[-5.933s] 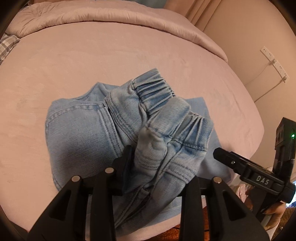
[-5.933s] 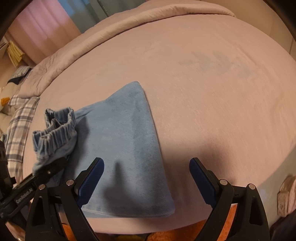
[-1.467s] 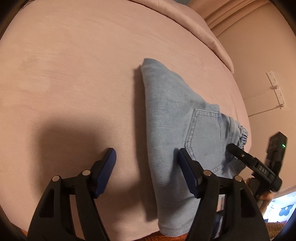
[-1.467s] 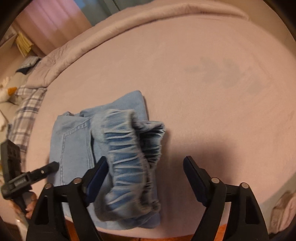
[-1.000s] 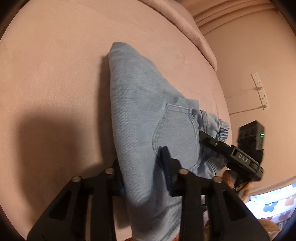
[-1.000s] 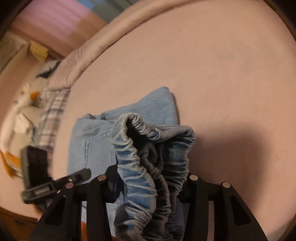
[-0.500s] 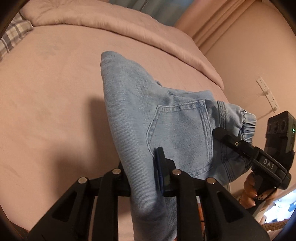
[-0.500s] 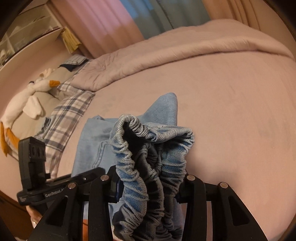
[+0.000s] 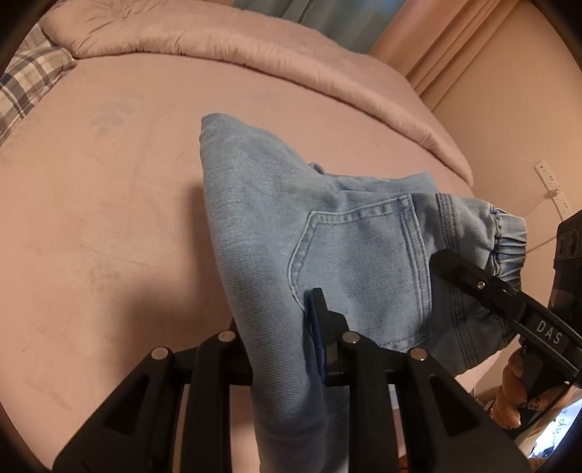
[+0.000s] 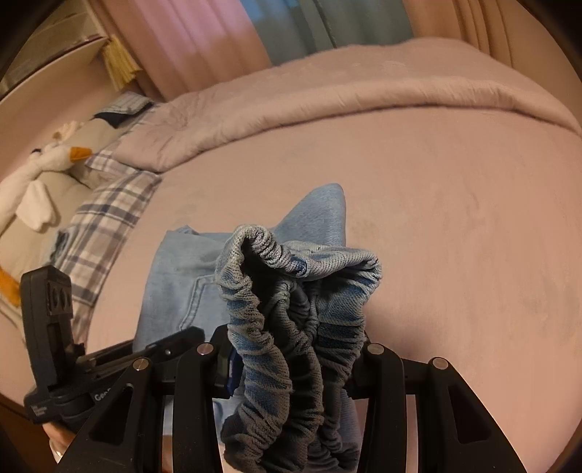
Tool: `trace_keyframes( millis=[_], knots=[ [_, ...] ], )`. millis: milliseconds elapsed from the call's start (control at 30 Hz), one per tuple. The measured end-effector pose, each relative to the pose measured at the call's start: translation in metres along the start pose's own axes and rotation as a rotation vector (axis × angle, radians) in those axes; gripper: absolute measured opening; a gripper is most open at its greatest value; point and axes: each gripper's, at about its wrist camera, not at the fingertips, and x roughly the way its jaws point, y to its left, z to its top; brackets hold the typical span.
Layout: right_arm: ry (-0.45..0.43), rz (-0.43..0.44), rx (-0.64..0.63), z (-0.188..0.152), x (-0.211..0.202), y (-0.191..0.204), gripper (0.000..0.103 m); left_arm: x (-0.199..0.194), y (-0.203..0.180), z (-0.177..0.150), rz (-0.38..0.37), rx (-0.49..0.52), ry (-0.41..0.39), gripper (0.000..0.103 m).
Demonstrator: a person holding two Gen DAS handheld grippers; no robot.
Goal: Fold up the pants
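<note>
Above the near edge of the pink bed (image 9: 109,218), I hold the folded pants (image 9: 327,233) with both grippers at once. My left gripper (image 9: 280,338) is clamped on the denim fold at the near left of the bundle; its blue-padded finger presses into the cloth just below the back pocket (image 9: 360,262). My right gripper (image 10: 294,349) is clamped on the gathered elastic waistband (image 10: 291,309), which bunches up between its fingers and hangs down on the near side.

In the left wrist view, the pants appear as a light blue folded bundle. One corner points toward the far side of the bed. The right gripper enters that view from the near right, gripping the elastic end, with a hand (image 9: 509,393) visible on its handle.

In the right wrist view, the left gripper's body sits at the near left, touching the denim's near left edge.

Far across the mattress lies a rolled pink duvet (image 10: 327,94). A plaid pillow (image 10: 105,203) and a white stuffed toy (image 10: 36,182) sit at the far left. Curtains (image 10: 254,32) hang behind the bed. A wall power strip (image 9: 553,185) shows at the right.
</note>
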Motion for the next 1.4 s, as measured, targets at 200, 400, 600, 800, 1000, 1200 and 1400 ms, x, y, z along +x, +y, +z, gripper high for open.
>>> trace_keyframes(
  millis=[200,400,600,800,1000,1200,1400],
  knots=[
    [0.060,-0.037,0.047,-0.006,0.020,-0.011,0.043,0.026,0.005,0.004,0.021,-0.022,0.051,0.022],
    [0.102,-0.064,0.076,-0.012,0.034,-0.024,0.043,0.045,0.013,0.004,0.046,-0.047,0.078,0.025],
    [0.118,-0.112,0.079,-0.015,0.036,-0.028,0.051,0.041,0.012,-0.001,0.074,-0.044,0.071,0.036],
    [0.097,-0.184,0.080,-0.020,0.013,-0.034,0.066,0.027,0.006,-0.005,0.126,-0.019,0.042,0.064],
    [-0.054,-0.263,0.013,-0.027,-0.048,-0.030,0.082,-0.023,-0.002,-0.011,0.135,-0.014,-0.081,0.094],
    [-0.145,-0.179,-0.022,-0.036,-0.101,-0.019,0.087,-0.085,-0.028,-0.023,0.117,0.006,-0.195,0.102],
    [-0.228,-0.138,-0.040,-0.044,-0.135,-0.005,0.095,-0.112,-0.050,-0.038,0.100,0.055,-0.237,0.102]
  ],
)
